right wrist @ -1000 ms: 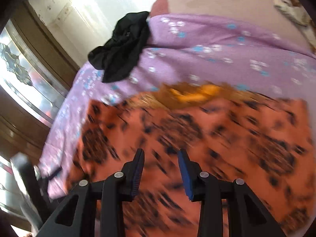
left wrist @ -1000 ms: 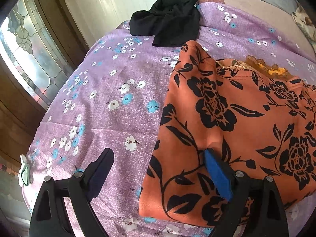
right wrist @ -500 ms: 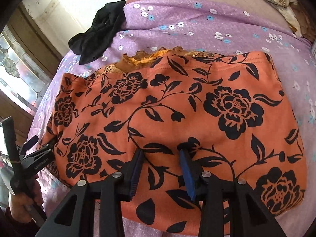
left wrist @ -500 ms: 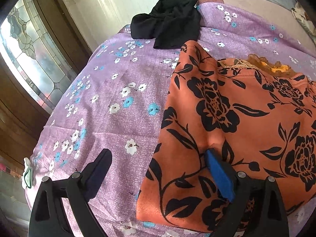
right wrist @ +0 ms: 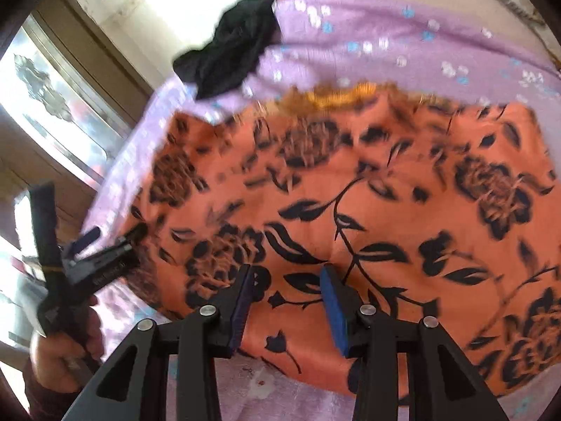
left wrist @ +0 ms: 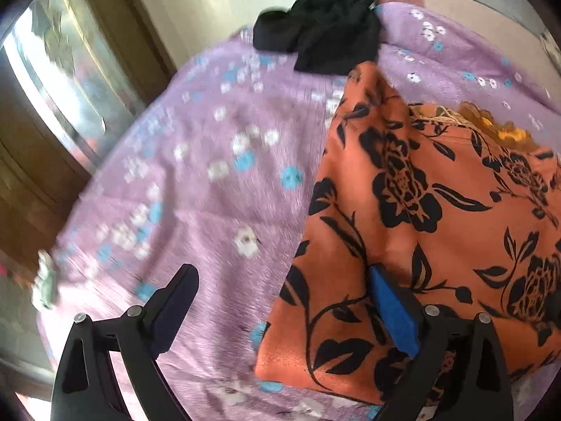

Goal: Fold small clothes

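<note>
The left gripper's fingers (left wrist: 392,312) stand wide apart, released: one over bare cloth, the blue-padded one over the near left corner of the orange garment (left wrist: 431,231). The right gripper's fingers (right wrist: 335,312) are partly spread and clasp nothing, poised above the garment's near edge with a strip of its cloth showing between them; whether they touch it cannot be told.

The surface is a bed under a purple bedspread (left wrist: 210,175) printed with small white and blue flowers. Beyond its far end shows a bare pinkish mattress (left wrist: 466,17). A pale wall and a wooden-framed window with patterned glass (left wrist: 59,80) lie along the bed's left side.

The orange garment, patterned with black flowers and leaves, lies flat across the bedspread's middle and right, with yellow lace (left wrist: 505,131) at its far edge. A crumpled black garment (left wrist: 326,35) sits at the far edge of the bedspread, just beyond the orange one's far left corner. In the right wrist view a hand (right wrist: 59,358) holds the left gripper (right wrist: 105,245) at the garment's left edge.
</note>
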Demonstrator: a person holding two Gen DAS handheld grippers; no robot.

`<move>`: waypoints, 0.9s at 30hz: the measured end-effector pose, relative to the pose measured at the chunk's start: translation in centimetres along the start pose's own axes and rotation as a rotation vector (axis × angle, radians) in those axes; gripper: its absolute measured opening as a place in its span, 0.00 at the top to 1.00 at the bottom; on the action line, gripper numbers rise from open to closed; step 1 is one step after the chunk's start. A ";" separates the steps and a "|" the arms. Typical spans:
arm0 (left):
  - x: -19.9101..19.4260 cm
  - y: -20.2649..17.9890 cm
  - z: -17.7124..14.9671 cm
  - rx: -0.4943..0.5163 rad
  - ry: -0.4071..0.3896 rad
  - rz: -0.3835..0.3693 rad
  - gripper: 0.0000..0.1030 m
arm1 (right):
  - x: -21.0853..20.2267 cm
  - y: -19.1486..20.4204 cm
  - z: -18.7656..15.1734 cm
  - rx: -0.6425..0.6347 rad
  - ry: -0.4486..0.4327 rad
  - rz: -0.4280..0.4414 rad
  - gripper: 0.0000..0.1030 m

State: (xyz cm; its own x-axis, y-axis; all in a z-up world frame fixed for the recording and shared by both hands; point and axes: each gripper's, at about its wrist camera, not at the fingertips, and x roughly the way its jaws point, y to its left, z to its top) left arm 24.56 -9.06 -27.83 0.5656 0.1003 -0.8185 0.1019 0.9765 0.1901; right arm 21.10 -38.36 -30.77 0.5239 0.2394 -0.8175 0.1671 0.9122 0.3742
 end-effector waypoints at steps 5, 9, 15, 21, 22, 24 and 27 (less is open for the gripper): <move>-0.8 2.9 0.0 -0.145 0.065 -0.097 0.06 | -1.2 -0.7 0.0 0.047 -0.002 0.047 0.58; -2.0 5.0 -1.1 -0.231 0.075 -0.117 0.06 | -3.1 -1.2 -0.6 0.046 -0.035 0.036 0.58; -3.3 5.5 -4.7 -0.345 0.120 -0.309 0.06 | -5.1 -2.4 -1.3 0.119 -0.034 0.130 0.58; -2.4 5.1 -5.1 -0.398 0.159 -0.598 0.11 | -7.2 -7.1 -4.4 0.365 -0.032 0.251 0.42; -2.3 4.9 -5.0 -0.405 0.166 -0.631 0.12 | -7.7 -8.0 -5.3 0.401 -0.039 0.260 0.42; -1.3 4.8 -5.0 -0.445 0.198 -0.681 0.12 | -8.4 -9.8 -7.3 0.483 -0.050 0.262 0.37; -1.2 4.6 -5.0 -0.500 0.205 -0.720 0.14 | -9.2 -13.3 -10.5 0.668 -0.083 0.277 0.34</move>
State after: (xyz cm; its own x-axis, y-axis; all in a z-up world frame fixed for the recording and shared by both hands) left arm 20.23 -3.75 -28.69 0.3404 -0.5823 -0.7383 -0.0197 0.7806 -0.6248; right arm 5.28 -49.22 -32.86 0.6781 0.3816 -0.6281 0.4795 0.4179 0.7716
